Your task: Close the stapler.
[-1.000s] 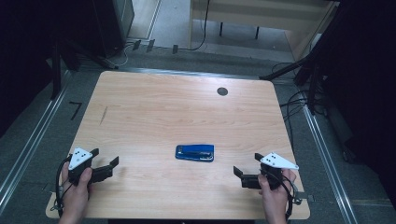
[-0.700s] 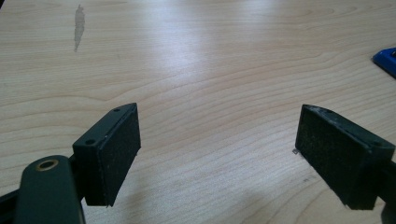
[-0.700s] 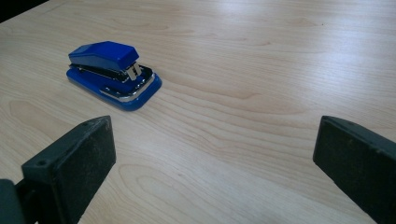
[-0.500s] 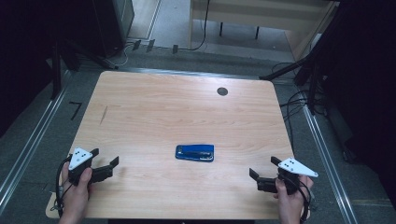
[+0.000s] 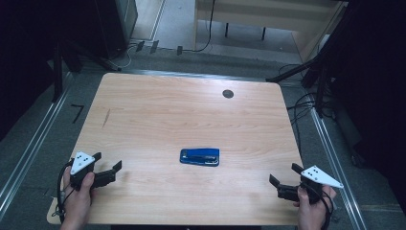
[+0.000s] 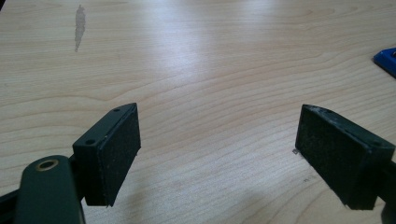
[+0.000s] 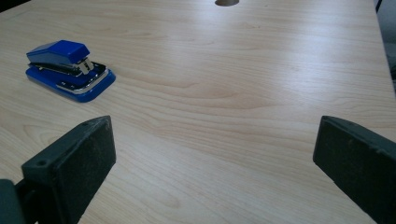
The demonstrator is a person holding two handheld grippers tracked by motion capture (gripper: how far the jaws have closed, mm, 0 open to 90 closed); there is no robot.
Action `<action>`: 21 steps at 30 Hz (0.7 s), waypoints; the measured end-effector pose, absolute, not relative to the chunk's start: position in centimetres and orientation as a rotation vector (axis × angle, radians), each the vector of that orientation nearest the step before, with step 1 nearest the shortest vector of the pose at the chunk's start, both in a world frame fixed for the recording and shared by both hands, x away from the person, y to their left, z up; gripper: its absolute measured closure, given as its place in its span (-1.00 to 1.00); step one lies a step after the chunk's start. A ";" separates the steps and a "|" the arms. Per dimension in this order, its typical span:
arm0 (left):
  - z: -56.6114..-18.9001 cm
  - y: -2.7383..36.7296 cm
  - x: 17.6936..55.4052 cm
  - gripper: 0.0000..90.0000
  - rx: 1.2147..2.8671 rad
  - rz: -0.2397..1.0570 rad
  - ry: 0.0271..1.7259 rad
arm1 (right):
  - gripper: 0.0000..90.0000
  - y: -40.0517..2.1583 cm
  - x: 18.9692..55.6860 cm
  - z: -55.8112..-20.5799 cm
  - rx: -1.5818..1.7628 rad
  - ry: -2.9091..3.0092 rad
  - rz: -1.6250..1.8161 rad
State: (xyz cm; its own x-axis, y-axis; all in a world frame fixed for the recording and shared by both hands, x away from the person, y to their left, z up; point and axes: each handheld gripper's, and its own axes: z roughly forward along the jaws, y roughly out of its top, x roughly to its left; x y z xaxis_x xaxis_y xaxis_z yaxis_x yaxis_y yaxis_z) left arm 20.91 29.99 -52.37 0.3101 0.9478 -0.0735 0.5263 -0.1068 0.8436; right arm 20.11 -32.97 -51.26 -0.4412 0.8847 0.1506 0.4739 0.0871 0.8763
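Table: a pale wooden table [image 5: 158, 110] with rounded corners takes up the middle of the high view; a dark streak [image 5: 106, 117] marks its left half.
Floor: grey, with metal rails [image 5: 26, 153] along both sides of the table and cables [image 5: 301, 103] trailing off at the right.
Left gripper: the left gripper [image 5: 106, 163] sits near the table's near-left corner, held in a hand [image 5: 76, 201], pointing toward the middle; its jaws stand wide apart with bare wood between them.
Right gripper: the right gripper [image 5: 283, 176] is at the near-right corner, also held in a hand [image 5: 311, 213], pointing left; its jaws are spread wide with nothing between them.
Stapler: a blue stapler [image 5: 199, 156] lies flat on the table between the two grippers, well apart from both, a little nearer the front edge than the centre.
Hole: a small dark round hole [image 5: 228, 93] sits toward the far right of the tabletop.
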 end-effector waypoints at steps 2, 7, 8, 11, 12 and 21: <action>-52.4 30.0 20.9 -0.67 1.757 0.647 1.329 | -1.00 -33.3 20.0 -51.2 1.337 1.940 1.314; -52.4 30.0 20.9 -0.67 1.757 0.646 1.329 | -1.00 -34.3 19.8 -51.4 1.346 1.932 1.301; -52.4 30.0 20.9 -0.67 1.757 0.646 1.329 | -1.00 -34.6 19.7 -51.5 1.350 1.931 1.296; -52.4 30.0 20.9 -0.67 1.757 0.646 1.330 | -1.00 -35.5 19.5 -51.6 1.366 1.912 1.304; -52.4 30.0 20.9 -0.67 1.758 0.647 1.331 | -1.00 -35.8 19.5 -51.6 1.376 1.901 1.312; -52.4 30.0 20.9 -0.67 1.762 0.648 1.329 | -1.00 -38.4 18.8 -51.7 1.416 1.806 1.359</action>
